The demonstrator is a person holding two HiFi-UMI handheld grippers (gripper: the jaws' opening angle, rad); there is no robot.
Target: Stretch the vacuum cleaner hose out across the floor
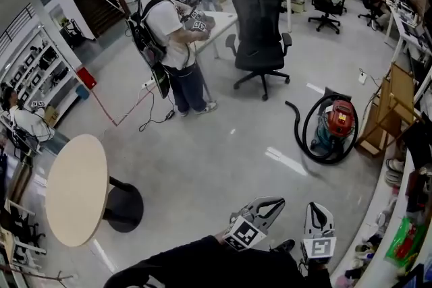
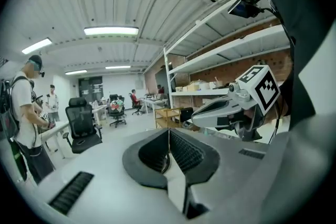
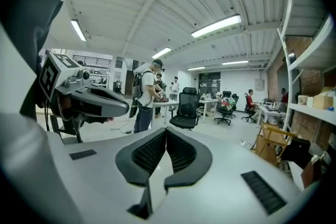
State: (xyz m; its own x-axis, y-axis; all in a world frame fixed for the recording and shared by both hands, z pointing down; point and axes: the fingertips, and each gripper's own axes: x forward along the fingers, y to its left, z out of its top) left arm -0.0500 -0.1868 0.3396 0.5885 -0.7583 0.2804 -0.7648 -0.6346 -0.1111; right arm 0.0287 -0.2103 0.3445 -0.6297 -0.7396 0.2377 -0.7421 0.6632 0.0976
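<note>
Both pairs of tongs are pressed together with nothing between them: the left tongs (image 1: pixel 275 202) and the right tongs (image 1: pixel 317 208) are held side by side, near each other but not touching, above a pale grey, glossy floor (image 1: pixel 223 158) that catches streaks of reflected light. The red vacuum cleaner (image 1: pixel 339 119) stands on that floor ahead of the right tongs and a little to their right, well apart from both pairs. Its black hose (image 1: pixel 305 128) loops in a coil round the canister, and the free end curls out toward the left on the bare floor. To the left of the left tongs stands a round table (image 1: pixel 74 189) with a light top and a dark pedestal base. Farther ahead of the tongs a black office chair (image 1: pixel 260 30) sits by a white table (image 1: pixel 219 23), where a person (image 1: pixel 172 37) wearing a backpack stands. A wooden rack (image 1: pixel 385 111) is just beyond the vacuum cleaner, to the right of the right tongs, and white shelving (image 2: pixel 226 55) runs along that same side against a brick wall. Overhead is a white ribbed ceiling (image 3: pixel 157 2) with long strip lights (image 2: pixel 110 31). More chairs and seated people are at the far end of the room.
</note>
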